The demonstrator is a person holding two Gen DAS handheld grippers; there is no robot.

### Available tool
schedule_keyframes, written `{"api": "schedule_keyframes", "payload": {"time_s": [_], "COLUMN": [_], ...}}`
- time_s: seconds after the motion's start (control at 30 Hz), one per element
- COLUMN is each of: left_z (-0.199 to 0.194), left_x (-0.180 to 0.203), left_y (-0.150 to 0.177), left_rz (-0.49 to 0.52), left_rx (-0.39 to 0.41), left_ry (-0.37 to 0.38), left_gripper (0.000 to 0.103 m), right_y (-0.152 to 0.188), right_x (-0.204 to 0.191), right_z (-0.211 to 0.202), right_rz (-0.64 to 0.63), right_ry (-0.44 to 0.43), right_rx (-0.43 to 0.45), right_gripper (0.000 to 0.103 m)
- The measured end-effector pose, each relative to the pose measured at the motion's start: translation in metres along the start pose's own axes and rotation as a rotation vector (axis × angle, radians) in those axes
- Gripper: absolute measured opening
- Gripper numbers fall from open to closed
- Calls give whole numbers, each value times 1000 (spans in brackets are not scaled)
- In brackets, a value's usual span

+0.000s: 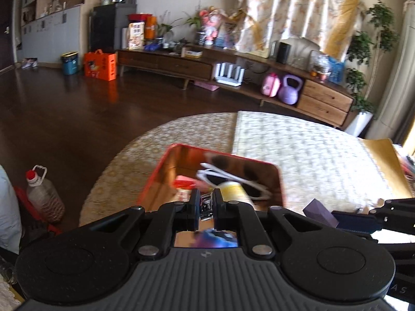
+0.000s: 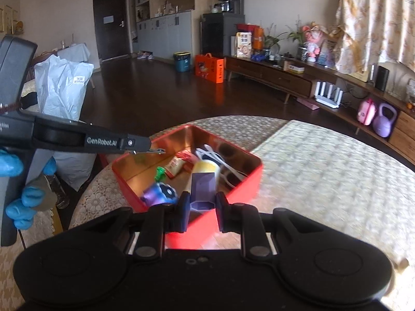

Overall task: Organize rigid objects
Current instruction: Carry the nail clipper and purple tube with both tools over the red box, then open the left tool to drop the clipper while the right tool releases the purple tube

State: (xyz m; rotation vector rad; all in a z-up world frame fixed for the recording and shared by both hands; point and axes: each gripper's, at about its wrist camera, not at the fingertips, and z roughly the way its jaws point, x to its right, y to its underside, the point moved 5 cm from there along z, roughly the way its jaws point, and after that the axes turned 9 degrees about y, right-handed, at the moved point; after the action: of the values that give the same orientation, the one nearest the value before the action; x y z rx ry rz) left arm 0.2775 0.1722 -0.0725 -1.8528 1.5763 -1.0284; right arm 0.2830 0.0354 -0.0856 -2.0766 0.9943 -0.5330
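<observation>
The red tin box [image 2: 228,197] sits on the lace-covered worktop [image 2: 324,171], open, with a white spoon [image 2: 220,159], a yellow-capped tube [image 2: 205,167], a red packet [image 2: 179,165], a green piece [image 2: 160,173] and a purple-blue toy [image 2: 160,194] crowded inside. Over its near wall the right gripper [image 2: 201,207] clamps a purple block [image 2: 202,189] between narrow jaws. The left gripper [image 1: 206,207], held by a blue-gloved hand [image 2: 23,202], hangs over the box's left side, pinched on a small metallic thing [image 1: 206,206] too blurred to name. Beyond the worktop lie dark wood floor [image 2: 155,98], a low sideboard [image 2: 280,77], an orange bag [image 2: 210,68] and a curtain [image 2: 376,20]
</observation>
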Motion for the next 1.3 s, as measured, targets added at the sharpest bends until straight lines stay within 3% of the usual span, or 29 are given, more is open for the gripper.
{"api": "schedule_keyframes", "payload": {"time_s": [0.13,0.57,1.3], "left_z": [11,46,81], "left_x": [-19,-43,-53], "left_y": [-1,2,16], "left_rz": [1,5,-32], "left_rx": [-10,-30,-123], "left_ry": [-40,-46,-85], "left_gripper": [9,9,10], "right_y": [-7,-13,-11], "right_x": [-13,-36,-36], "right_z": [23,89,93], "right_rz": [-24,-54,-42], "right_ry": [-21,-48,-43], "right_rx": [-24,-129,-137], "right_gripper": [20,20,24]}}
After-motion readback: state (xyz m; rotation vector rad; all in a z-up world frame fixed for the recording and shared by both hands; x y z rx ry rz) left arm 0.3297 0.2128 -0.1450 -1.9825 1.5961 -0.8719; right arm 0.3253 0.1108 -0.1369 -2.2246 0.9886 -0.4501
